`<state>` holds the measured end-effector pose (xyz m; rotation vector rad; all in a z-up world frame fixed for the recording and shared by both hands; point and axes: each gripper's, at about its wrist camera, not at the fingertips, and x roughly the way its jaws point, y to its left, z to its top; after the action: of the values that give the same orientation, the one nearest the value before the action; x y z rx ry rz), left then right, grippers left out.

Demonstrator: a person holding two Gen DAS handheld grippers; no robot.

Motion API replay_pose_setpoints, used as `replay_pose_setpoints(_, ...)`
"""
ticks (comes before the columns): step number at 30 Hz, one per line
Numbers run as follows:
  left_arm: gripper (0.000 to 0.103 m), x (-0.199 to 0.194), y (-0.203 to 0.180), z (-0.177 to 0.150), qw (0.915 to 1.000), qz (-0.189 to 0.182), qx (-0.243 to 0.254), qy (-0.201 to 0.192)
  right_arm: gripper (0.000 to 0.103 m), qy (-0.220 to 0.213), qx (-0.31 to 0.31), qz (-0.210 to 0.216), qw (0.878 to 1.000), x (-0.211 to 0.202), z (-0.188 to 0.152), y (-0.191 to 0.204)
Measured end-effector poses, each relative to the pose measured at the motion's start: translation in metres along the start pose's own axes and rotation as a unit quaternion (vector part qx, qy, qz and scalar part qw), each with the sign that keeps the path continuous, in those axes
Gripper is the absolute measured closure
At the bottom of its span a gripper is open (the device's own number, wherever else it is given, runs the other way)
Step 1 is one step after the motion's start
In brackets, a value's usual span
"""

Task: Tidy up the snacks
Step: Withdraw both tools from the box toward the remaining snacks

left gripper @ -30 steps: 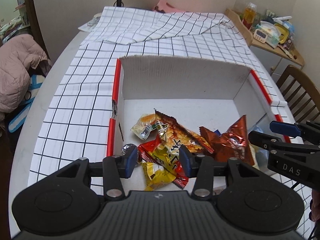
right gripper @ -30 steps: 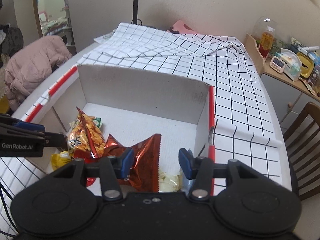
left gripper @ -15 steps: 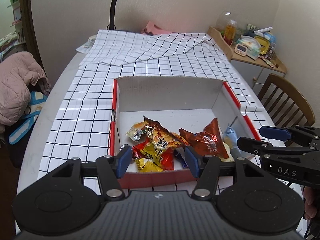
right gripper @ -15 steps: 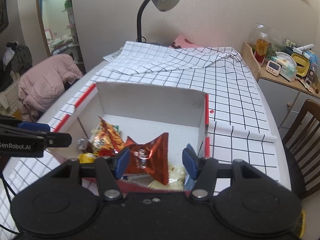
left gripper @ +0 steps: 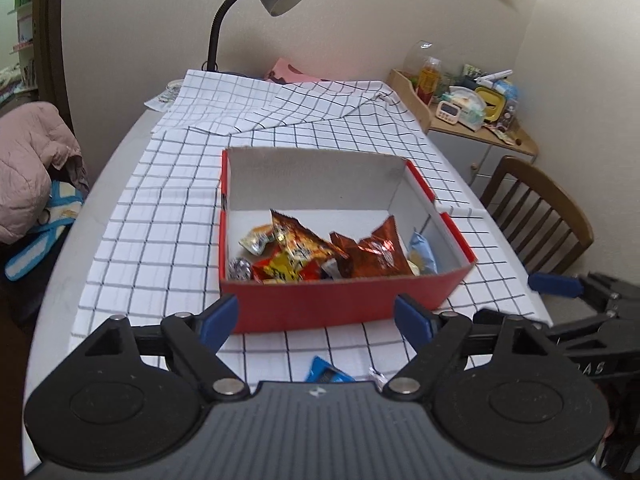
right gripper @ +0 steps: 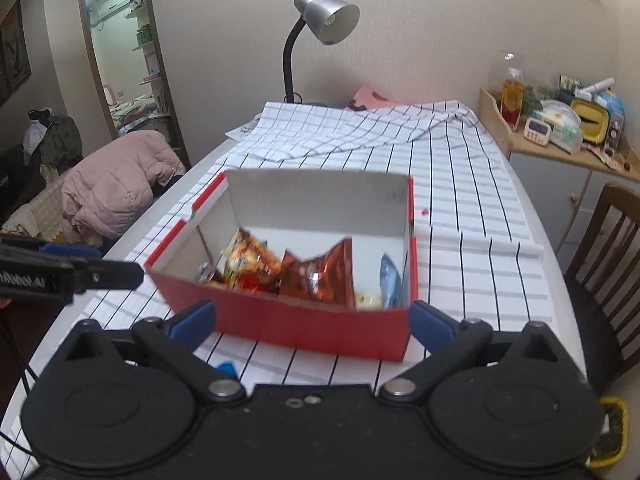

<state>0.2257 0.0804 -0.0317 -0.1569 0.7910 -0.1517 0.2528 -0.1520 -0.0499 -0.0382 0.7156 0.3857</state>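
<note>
A red cardboard box with a white inside stands on the checked tablecloth. Several snack packets lie in its near half: a shiny brown packet, a yellow-red packet, a light blue packet and a silver wrapped sweet. A small blue packet lies on the cloth in front of the box, partly hidden by the gripper body. My left gripper hovers before the box's front wall, jaws opening, nothing between them. My right gripper hangs beside it, jaws opening wide and empty.
A silver desk lamp stands at the table's far end beside a folded checked cloth. A wooden chair and a cluttered side cabinet are on the right. A pink jacket lies left of the table.
Both grippers have drawn back and up from over the box, and their jaws have spread much wider. The box's red front wall and the blue packet on the cloth have come into view.
</note>
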Motion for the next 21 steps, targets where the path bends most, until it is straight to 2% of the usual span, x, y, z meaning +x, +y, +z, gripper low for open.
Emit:
replay_pose_setpoints(2,0.014,-0.002,0.001,-0.01,0.9999,-0.01,-0.005,0.003,0.0,0.005,0.002,0.004,1.0,-0.004,-0.013,0.002)
replay_pose_setpoints(3,0.008,-0.002,0.002,-0.015,0.9999,-0.014,-0.006,0.005,0.0,0.009,0.003,0.005,1.0,-0.006,-0.02,0.003)
replay_pose_setpoints(5,0.001,0.001,0.004,-0.026,0.9997,-0.021,-0.009,0.01,0.0,0.015,0.003,0.006,1.0,-0.009,-0.034,0.006)
replay_pose_setpoints(10,0.001,0.015,0.005,-0.048,0.9989,-0.029,-0.008,0.037,0.0,0.047,-0.002,0.011,0.999,-0.009,-0.072,0.012)
replay_pose_setpoints(14,0.001,0.031,0.007,-0.063,0.998,-0.019,0.003,0.061,0.0,0.075,-0.001,0.009,0.997,-0.004,-0.1,0.015)
replay_pose_setpoints(21,0.001,0.06,0.0,-0.077,0.9951,-0.013,0.042,0.089,0.0,0.105,-0.001,0.004,0.994,0.007,-0.129,0.022)
